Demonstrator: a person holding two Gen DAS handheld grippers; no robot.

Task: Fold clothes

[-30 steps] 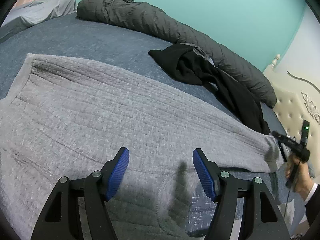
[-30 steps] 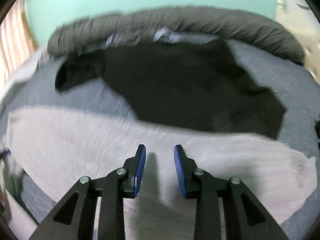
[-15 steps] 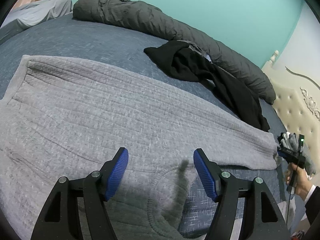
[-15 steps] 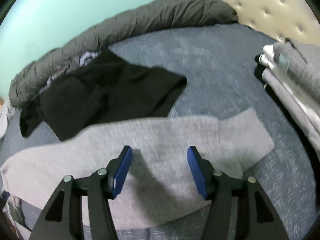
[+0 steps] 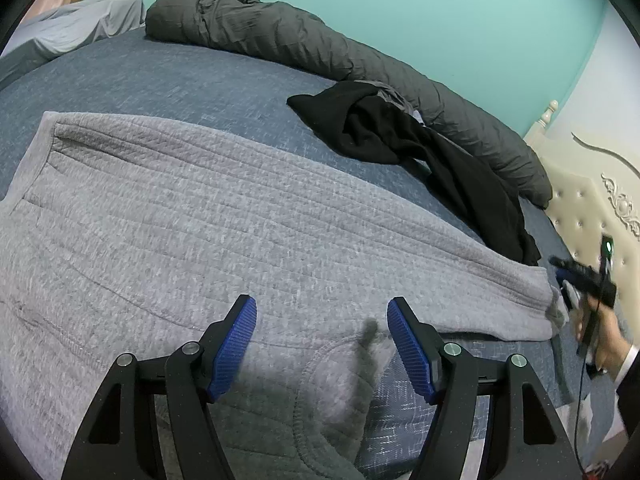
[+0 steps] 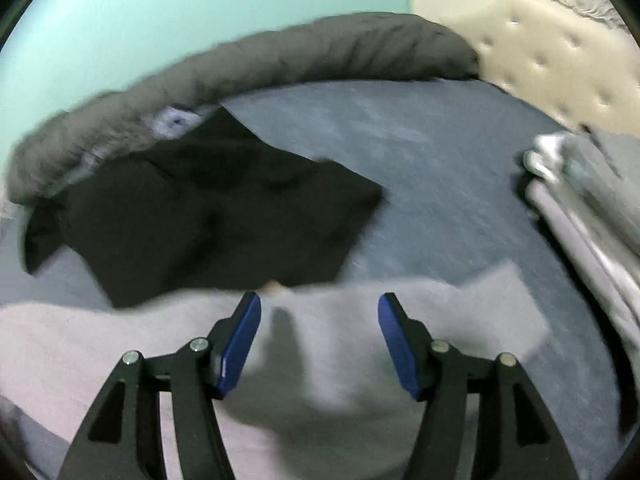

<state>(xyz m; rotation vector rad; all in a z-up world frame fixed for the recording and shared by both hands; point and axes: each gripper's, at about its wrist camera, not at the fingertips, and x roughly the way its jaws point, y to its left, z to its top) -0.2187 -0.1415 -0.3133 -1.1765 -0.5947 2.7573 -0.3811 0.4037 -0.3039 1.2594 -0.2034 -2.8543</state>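
A blue-grey bed (image 5: 180, 76) carries a grey quilted garment (image 5: 208, 216) spread flat at centre. A crumpled black garment (image 5: 408, 140) lies at two o'clock, a rolled dark-grey duvet (image 5: 320, 48) along the twelve-o'clock edge, folded grey clothes (image 6: 580, 200) at three.

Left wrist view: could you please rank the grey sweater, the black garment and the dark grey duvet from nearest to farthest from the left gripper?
1. Grey sweater, spread under the left gripper.
2. Black garment, beyond it, upper right.
3. Dark grey duvet, rolled along the wall.
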